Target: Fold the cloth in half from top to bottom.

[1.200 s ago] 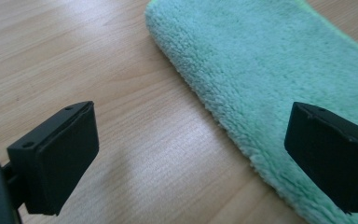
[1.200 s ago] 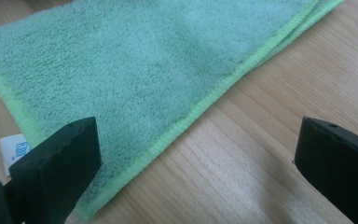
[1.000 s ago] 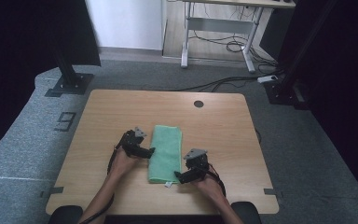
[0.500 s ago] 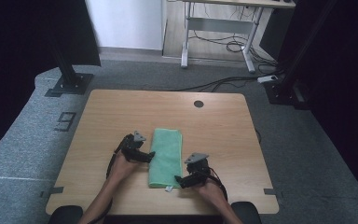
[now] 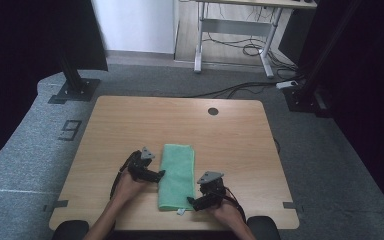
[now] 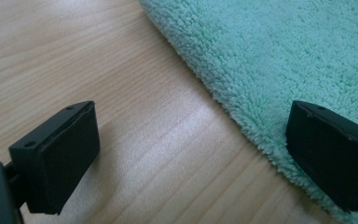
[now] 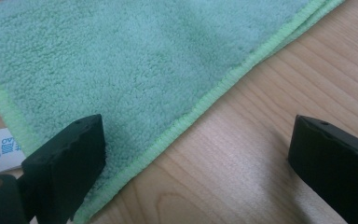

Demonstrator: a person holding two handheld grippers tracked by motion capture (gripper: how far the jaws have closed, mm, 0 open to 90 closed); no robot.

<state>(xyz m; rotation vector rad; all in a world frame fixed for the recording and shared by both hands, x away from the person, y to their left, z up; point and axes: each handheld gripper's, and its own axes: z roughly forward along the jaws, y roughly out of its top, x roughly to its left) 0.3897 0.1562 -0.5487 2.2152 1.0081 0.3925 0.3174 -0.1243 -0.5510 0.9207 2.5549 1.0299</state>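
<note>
A folded green towel [image 5: 176,176] lies lengthwise on the wooden table [image 5: 230,135], near the front edge. My left gripper [image 5: 161,174] is open at the towel's left edge, one jaw over the fluffy cloth [image 6: 270,56] and the other over bare wood. My right gripper [image 5: 190,201] is open at the towel's near right corner. In the right gripper view, the stitched hem of the towel [image 7: 158,60] runs between its jaws, with a white label [image 7: 0,147] at the left. Nothing is held.
A round cable hole [image 5: 213,111] sits near the table's far edge. Black stand bases [image 5: 75,90] stand on the grey carpet behind the table, with a desk frame and cables [image 5: 240,47] farther back.
Both grippers drew back toward the table's front: the left to the towel's left edge, the right down to its near right corner. The towel lies as before.
</note>
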